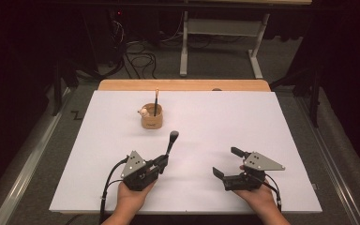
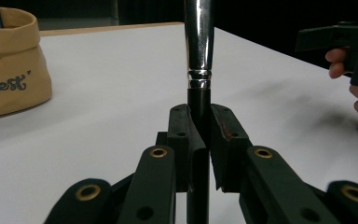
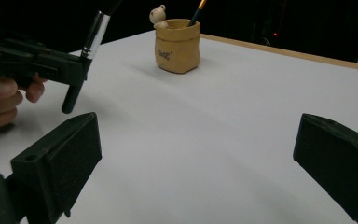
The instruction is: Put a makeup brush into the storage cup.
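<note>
My left gripper (image 1: 164, 161) is shut on the black handle of a brush (image 1: 172, 140) that has a silver ferrule and rises upright, leaning a little toward the far side. In the left gripper view the pads (image 2: 186, 135) press the handle below the ferrule of the brush (image 2: 199, 42). A tan sack-shaped pot (image 1: 152, 117) stands beyond it, holding a thin stick-like tool (image 1: 156, 101), with a small pale figure on its rim. My right gripper (image 1: 226, 161) rests open at the near right, nothing between its jaws, facing the pot (image 3: 177, 44) and the held brush (image 3: 93, 37).
A white board (image 1: 225, 117) covers the wooden table (image 1: 183, 85). Beyond the table are a metal frame's legs (image 1: 183, 51) and cables on the dark floor. The board's edges drop off on the left, right and near sides.
</note>
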Action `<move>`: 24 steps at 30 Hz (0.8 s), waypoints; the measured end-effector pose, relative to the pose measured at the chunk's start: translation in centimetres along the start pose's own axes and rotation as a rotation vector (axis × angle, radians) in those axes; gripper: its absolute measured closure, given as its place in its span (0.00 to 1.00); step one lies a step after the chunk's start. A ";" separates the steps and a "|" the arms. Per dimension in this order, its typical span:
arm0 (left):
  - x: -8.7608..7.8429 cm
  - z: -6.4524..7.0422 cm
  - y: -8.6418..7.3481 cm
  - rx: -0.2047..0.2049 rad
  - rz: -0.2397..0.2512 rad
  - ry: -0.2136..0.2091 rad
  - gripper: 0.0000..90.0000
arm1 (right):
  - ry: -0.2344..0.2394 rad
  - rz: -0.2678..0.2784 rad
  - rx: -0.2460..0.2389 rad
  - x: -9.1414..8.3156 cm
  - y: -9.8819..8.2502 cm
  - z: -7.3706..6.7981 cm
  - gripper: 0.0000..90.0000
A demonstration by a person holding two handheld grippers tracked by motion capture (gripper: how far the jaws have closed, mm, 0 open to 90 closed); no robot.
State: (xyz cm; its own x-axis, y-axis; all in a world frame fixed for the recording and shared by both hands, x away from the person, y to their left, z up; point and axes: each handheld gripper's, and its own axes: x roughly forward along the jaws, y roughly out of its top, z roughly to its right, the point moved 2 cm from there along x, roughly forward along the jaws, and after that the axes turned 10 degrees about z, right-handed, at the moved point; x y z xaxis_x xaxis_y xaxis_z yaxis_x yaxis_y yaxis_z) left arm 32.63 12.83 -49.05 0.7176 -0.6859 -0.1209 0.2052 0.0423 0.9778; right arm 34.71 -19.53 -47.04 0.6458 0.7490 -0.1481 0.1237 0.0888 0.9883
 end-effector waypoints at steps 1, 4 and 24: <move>0.0 0.1 0.0 0.001 0.002 -0.002 0.88 | 0.006 0.002 0.010 0.1 0.1 -0.1 0.03; 0.1 0.4 0.1 0.005 0.008 -0.010 0.88 | 0.020 0.010 0.040 0.6 0.4 -0.4 0.05; 0.4 1.4 0.5 0.036 0.046 0.013 0.88 | 0.084 0.020 0.091 4.5 3.3 -1.3 0.23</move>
State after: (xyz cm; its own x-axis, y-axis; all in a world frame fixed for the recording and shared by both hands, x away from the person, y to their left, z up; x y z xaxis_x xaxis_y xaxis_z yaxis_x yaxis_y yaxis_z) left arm 32.06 11.53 -48.40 0.7346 -0.6741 -0.0774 0.1475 0.0473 0.9879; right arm 37.02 -15.04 -44.36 0.5836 0.8030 -0.1208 0.1820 0.0156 0.9832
